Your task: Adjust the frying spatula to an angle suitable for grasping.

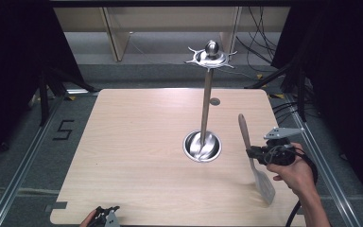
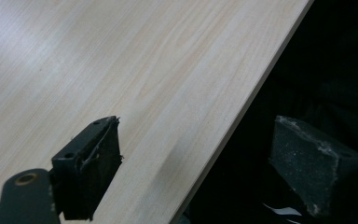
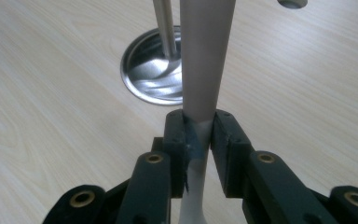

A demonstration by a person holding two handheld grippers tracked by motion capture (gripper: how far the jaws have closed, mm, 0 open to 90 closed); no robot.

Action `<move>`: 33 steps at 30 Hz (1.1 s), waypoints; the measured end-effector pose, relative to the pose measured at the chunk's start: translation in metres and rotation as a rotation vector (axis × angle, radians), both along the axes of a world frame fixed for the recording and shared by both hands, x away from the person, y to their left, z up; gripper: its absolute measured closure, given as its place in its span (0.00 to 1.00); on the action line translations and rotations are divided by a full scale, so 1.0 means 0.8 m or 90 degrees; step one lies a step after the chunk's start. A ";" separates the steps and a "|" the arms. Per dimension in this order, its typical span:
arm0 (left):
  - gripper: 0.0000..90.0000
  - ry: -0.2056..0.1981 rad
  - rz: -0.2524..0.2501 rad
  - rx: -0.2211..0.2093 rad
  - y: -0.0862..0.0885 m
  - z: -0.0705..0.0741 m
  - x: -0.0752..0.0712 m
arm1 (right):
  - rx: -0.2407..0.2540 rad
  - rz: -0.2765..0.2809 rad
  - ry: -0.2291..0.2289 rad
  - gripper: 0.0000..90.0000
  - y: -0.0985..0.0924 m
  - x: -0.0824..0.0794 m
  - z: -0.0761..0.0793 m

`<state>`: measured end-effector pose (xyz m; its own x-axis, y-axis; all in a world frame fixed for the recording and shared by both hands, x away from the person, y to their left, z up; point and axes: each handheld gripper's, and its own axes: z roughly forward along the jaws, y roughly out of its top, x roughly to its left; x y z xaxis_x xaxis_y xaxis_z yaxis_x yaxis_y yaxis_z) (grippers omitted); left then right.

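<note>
Wood table (image 1: 137, 142) | right gripper (image 1: 253, 152) clamps spatula (image 1: 254, 161) aloft

A pale wood-grain tabletop (image 1: 137, 156) with rounded corners stands on a grey carpeted floor (image 1: 23, 142). Metal rails (image 1: 21, 161) run along the floor on both sides, and a "5" (image 1: 62, 129) is marked in black tape at the left. Black curtains (image 1: 9, 61) hang to either side. Beyond the table stand light wooden shelves (image 1: 118, 33), with black cables (image 1: 260, 45) trailing at the right.
</note>
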<state>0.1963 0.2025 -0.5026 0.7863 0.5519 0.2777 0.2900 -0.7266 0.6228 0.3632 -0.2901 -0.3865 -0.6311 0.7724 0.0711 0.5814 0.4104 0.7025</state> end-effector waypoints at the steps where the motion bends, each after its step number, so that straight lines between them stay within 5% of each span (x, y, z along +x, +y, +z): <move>1: 0.17 0.001 0.000 0.000 0.000 0.000 0.000 | 0.000 0.000 0.000 0.86 0.000 0.000 0.000; 10: 0.17 -0.001 -0.001 0.007 -0.002 -0.003 0.000 | 0.046 0.016 -0.065 0.86 -0.008 -0.011 0.016; 21: 0.17 -0.001 -0.002 0.003 0.000 0.000 0.000 | 0.118 0.025 -0.091 0.86 -0.006 -0.014 0.029; 33: 0.17 0.003 -0.005 0.000 0.000 -0.001 0.000 | 0.135 0.040 -0.139 0.86 0.007 -0.008 0.063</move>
